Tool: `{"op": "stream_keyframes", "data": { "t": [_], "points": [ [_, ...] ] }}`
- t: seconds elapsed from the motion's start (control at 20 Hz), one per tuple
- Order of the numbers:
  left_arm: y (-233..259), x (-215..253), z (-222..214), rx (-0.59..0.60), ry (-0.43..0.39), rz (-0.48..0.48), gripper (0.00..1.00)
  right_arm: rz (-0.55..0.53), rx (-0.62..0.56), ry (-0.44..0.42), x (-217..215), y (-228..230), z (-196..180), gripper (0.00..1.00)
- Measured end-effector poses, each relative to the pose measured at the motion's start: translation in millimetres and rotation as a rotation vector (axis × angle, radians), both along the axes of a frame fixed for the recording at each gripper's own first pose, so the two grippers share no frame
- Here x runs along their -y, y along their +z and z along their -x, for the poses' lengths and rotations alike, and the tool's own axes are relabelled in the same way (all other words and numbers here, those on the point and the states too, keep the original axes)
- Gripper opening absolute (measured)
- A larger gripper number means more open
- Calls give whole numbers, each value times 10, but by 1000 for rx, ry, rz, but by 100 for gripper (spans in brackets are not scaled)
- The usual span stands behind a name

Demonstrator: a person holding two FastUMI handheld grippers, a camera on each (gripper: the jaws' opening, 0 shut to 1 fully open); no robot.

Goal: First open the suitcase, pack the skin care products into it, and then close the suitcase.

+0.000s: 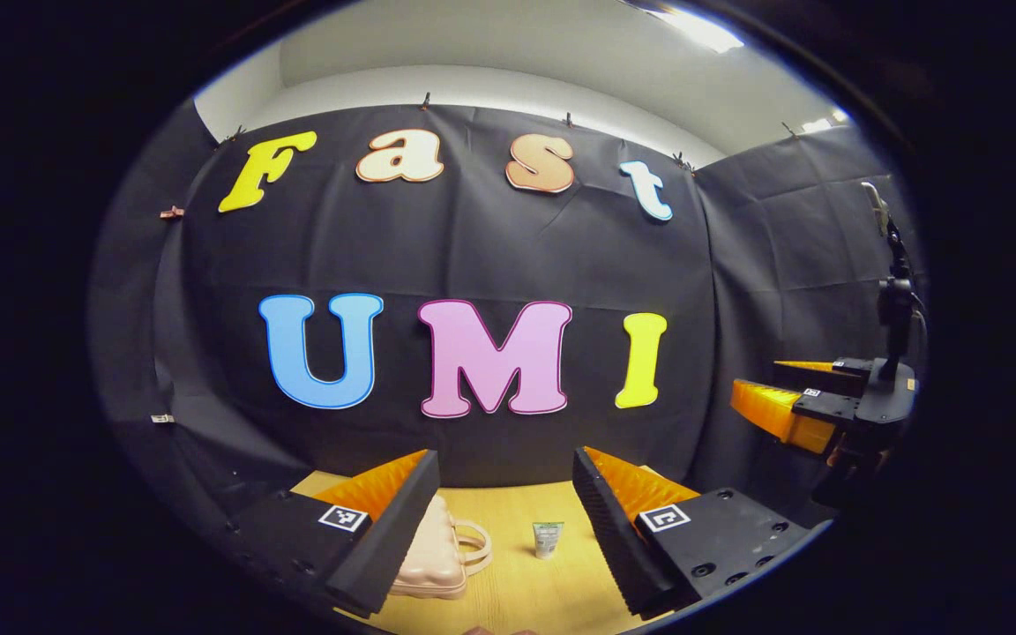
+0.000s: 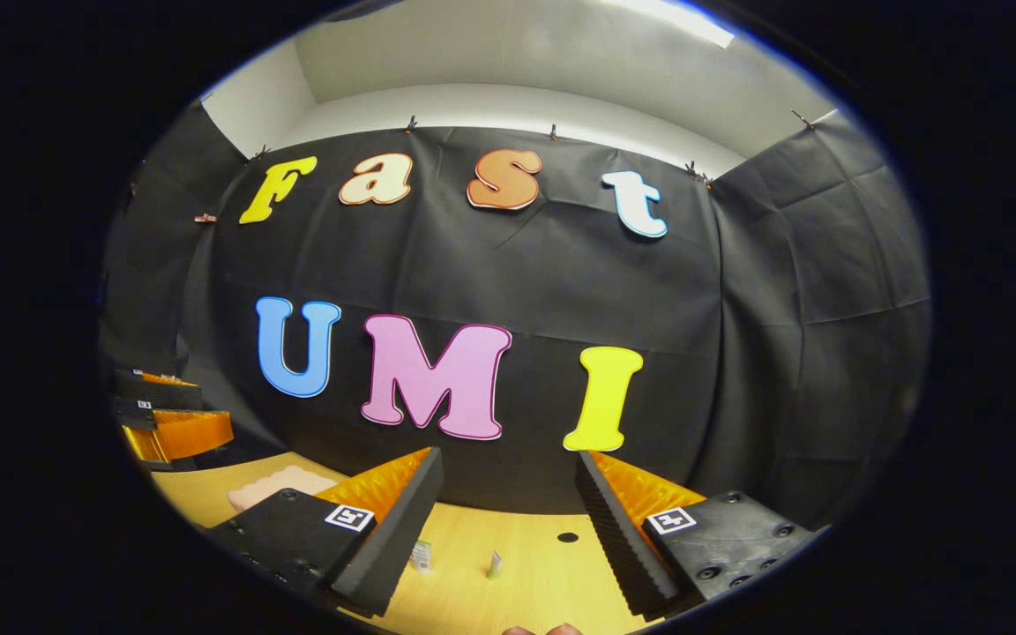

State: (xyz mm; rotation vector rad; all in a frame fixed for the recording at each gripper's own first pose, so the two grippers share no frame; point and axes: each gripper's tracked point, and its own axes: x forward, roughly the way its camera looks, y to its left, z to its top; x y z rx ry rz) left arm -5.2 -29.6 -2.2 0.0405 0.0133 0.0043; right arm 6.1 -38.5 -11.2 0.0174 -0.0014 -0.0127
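Tube (image 1: pixel 548 538) upright, cap down; suitcase (image 1: pixel 430 556) closed, handle toward tube; left gripper (image 1: pixel 505 485), right gripper (image 2: pixel 508 485) wide open, empty.

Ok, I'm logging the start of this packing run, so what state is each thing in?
suitcase: closed, lying flat on the table.
skin care tube: standing upright on the table, not packed.
left gripper: fingers open, holding nothing.
right gripper: fingers open, holding nothing.

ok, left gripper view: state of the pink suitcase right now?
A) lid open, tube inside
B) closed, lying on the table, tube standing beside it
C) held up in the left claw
B: the suitcase lies closed on the table, with the tube standing apart to its right, and the left claw is open and empty.
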Motion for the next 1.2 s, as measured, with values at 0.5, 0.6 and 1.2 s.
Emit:
{"op": "stream_keyframes", "data": {
  "t": [0.5, 0.6, 1.2],
  "points": [
    [-351, -260, 177, -112, 21, 18, 96, -17, -39, -59, 161, -103, -64, 95],
    [-492, -427, 226, -149, 9, 5, 96, -22, -63, -63, 99, -143, -76, 94],
    [-2031, -318, -1014, -546, -191, 47, 96, 80, -107, -184, 319, -312, 342, 94]
  ]
}}
